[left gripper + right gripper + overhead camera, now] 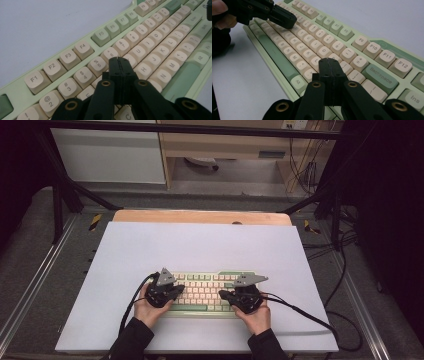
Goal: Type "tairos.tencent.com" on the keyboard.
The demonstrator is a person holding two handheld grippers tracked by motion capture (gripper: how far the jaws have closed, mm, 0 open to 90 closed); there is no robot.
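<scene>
High view: overhead light is hitting the white worktop [210, 245] evenly, surroundings are falling off to near black. Image is looking soft and low-res. Gripper views: keyboard [140, 45] legends are reading sharp mid-frame, far keys are blurring, near black linkages are going slightly soft. Shadows are staying faint, no glare.
</scene>
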